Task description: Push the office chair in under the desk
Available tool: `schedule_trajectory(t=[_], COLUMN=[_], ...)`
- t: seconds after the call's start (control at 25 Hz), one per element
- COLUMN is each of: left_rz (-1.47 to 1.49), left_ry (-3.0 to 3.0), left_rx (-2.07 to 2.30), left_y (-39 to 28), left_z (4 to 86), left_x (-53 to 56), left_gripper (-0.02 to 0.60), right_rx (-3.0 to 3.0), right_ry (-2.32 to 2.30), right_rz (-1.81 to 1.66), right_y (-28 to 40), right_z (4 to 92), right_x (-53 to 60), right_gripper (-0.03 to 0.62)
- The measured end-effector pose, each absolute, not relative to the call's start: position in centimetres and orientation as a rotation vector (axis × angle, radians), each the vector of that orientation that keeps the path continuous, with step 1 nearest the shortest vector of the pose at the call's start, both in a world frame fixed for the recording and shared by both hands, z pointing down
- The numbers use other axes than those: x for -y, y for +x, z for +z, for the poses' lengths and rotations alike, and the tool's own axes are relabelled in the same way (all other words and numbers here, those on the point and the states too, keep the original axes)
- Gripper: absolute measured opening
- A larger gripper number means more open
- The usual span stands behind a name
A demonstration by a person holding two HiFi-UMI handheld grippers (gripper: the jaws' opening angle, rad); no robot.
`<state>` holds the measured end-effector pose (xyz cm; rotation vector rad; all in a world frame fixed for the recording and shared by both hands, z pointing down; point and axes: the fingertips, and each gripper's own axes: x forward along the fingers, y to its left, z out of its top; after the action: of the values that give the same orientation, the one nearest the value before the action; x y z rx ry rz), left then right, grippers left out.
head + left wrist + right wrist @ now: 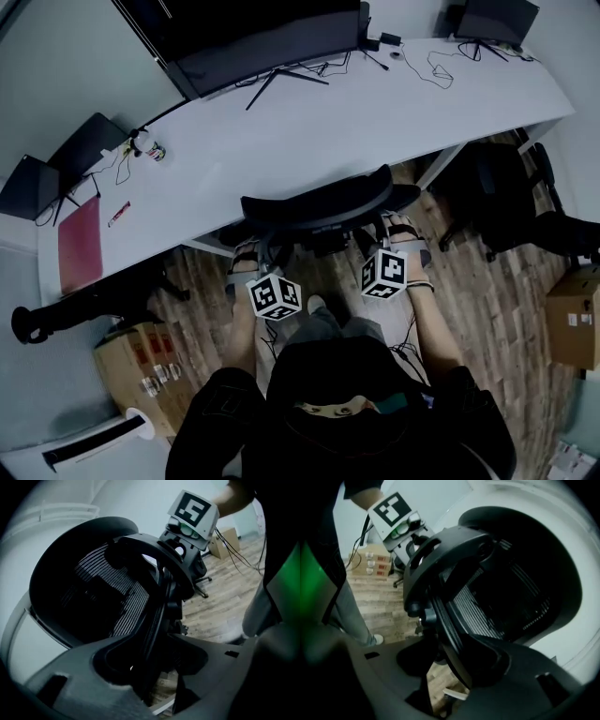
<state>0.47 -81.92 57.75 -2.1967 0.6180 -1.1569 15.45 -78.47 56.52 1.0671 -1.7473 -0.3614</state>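
The black mesh office chair (pixel 319 202) stands with its backrest at the white desk's (pixel 375 103) front edge and its seat under the top. My left gripper (pixel 246 255) is at the backrest's left edge, my right gripper (pixel 403 230) at its right edge. In the left gripper view the backrest's (pixel 93 597) rim runs between the open jaws of the left gripper (pixel 157 651), with floor showing beside it. The right gripper view shows the same: the backrest (pixel 511 602) rim passes loosely between the jaws of the right gripper (pixel 457 656).
A wide monitor (pixel 272 37) and a second screen (pixel 497 19) stand on the desk, with cables, a laptop (pixel 56 169) and a red folder (pixel 80 242). Another black chair (pixel 506 192) is under the desk's right end. Cardboard boxes (pixel 141 370) (pixel 574 314) sit on the wood floor.
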Motion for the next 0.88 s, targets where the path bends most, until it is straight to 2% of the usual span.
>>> schedule_trajectory(t=[0.16, 0.28, 0.32, 0.4, 0.48, 0.56, 0.76, 0.88], left_rz=[-1.184, -1.129, -1.066, -0.876, -0.678, -0.469, 0.012, 0.084], left_ry=[-2.396, -2.435, -2.458, -2.529, -2.607, -2.678, -2.760, -2.731], left_rx=[-0.674, -0.801, -0.873, -1.042, -1.189, -1.330, -1.656, -1.751], left_y=[0.6, 0.2, 0.1, 0.4, 0.9, 1.1, 1.3, 1.5], left_z=[57.0, 54.7, 53.7, 50.6, 47.6, 45.0, 42.8, 43.0], left_x=[81.4, 80.5, 80.2, 79.5, 78.3, 76.7, 72.3, 70.3], left_gripper=[0.241, 0.249, 0.238, 0.173, 0.164, 0.104, 0.009, 0.009], right_rx=[1.920, 2.082, 2.145, 2.277, 2.387, 2.479, 2.672, 2.677], right_ry=[1.047, 1.053, 1.080, 1.157, 1.231, 1.326, 1.613, 1.783], right_rz=[-0.283, -0.156, -0.127, -0.090, -0.054, -0.013, 0.161, 0.271], right_y=[15.6, 15.6, 15.6, 15.7, 15.7, 15.7, 16.4, 17.8], right_z=[55.7, 53.7, 52.7, 50.2, 47.8, 45.7, 41.8, 41.0], right_x=[77.6, 76.7, 76.4, 76.0, 75.4, 74.6, 71.6, 69.8], right_gripper=[0.207, 0.173, 0.155, 0.066, 0.052, 0.011, 0.006, 0.005])
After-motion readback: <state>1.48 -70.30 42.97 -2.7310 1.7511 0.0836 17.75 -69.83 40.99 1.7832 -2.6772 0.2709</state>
